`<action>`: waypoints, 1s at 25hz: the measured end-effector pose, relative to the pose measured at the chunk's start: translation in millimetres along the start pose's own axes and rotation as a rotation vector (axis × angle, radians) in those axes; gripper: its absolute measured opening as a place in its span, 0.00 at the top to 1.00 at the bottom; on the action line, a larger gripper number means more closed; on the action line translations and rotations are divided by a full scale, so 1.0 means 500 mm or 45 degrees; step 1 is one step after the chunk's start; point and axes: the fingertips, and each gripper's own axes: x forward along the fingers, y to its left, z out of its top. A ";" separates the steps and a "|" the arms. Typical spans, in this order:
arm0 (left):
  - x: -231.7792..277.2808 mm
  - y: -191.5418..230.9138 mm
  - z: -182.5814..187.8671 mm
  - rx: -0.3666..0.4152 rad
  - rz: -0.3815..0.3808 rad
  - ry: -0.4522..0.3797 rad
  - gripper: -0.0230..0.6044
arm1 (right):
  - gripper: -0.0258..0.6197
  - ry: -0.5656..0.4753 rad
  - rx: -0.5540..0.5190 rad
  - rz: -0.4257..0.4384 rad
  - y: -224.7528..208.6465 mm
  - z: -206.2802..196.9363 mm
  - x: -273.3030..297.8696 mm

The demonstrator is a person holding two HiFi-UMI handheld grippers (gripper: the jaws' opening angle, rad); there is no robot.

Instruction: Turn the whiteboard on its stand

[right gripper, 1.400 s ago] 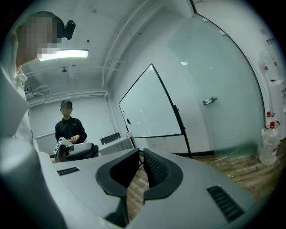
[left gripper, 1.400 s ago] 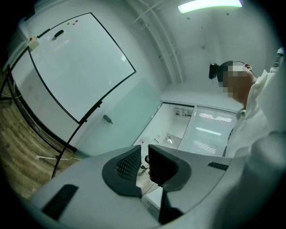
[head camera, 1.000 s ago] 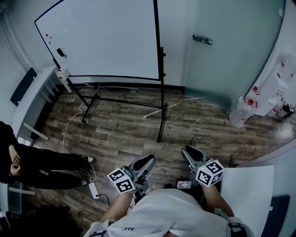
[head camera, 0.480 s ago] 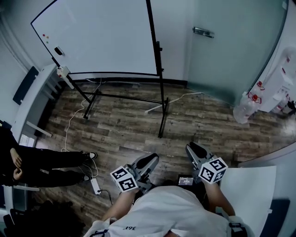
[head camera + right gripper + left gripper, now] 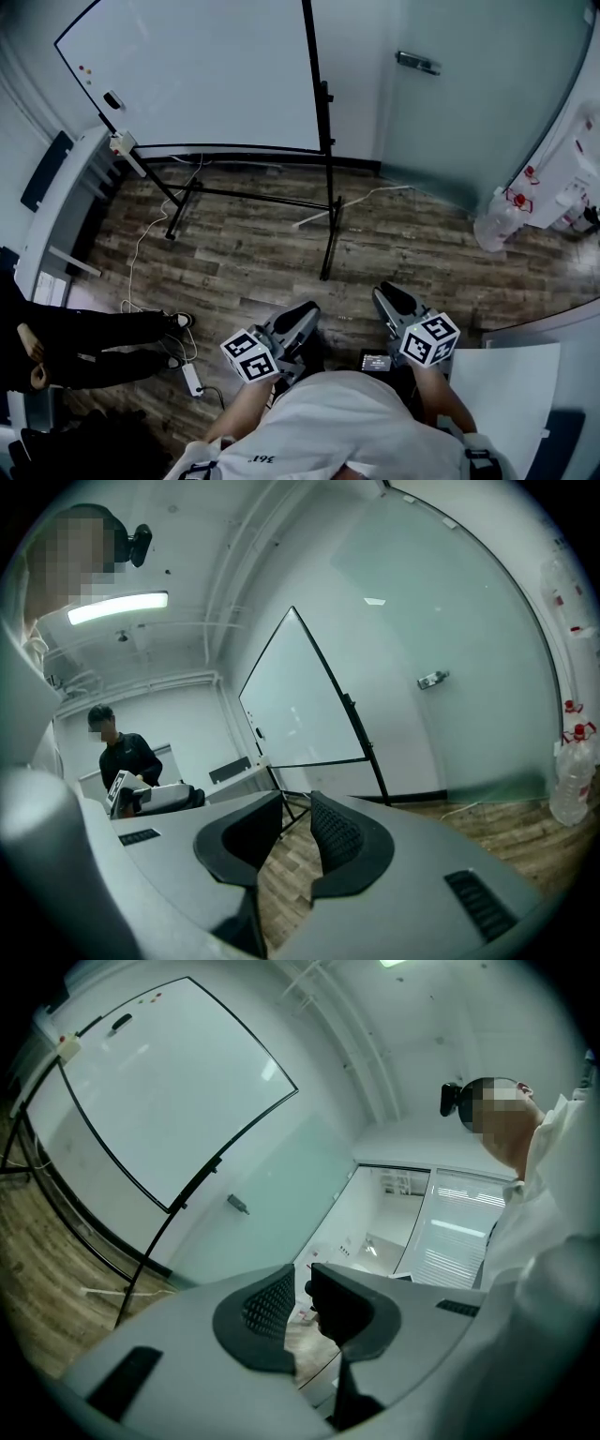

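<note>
We hold both tools low over the brown wood-plank floor (image 5: 422, 253), near its closest edge and well apart from the board. The left gripper (image 5: 302, 1288), grey with dark ribbed pads, has its jaws only a narrow slit apart, with nothing between them. The right gripper (image 5: 295, 808) has its jaws a little wider apart, and only floor shows through the gap. Each carries a cube with black-and-white square markers.

The large white whiteboard with a thin black frame (image 5: 206, 75) hangs on its black metal stand (image 5: 328, 225) at the floor's far edge, toward the far left corner, close to the wall. Near the board's left edge sit a small dark eraser (image 5: 112, 99) and a few red and orange magnet dots (image 5: 84, 70); we can read no writing on the board.

Right of the stand is a frosted glass door (image 5: 469, 122) with a metal handle (image 5: 417, 63). Clear water bottles with red caps (image 5: 497, 225) stand at the floor's right edge. A person in dark clothing (image 5: 84, 342) is at the left edge, beside a white power strip (image 5: 190, 382). Small print on our white shirt (image 5: 337, 431) looks like "361", though we cannot be sure.
</note>
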 end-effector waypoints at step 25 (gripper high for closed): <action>0.158 0.443 0.380 0.038 -0.115 0.022 0.89 | 0.81 -0.030 -0.045 -0.157 -0.116 0.212 0.502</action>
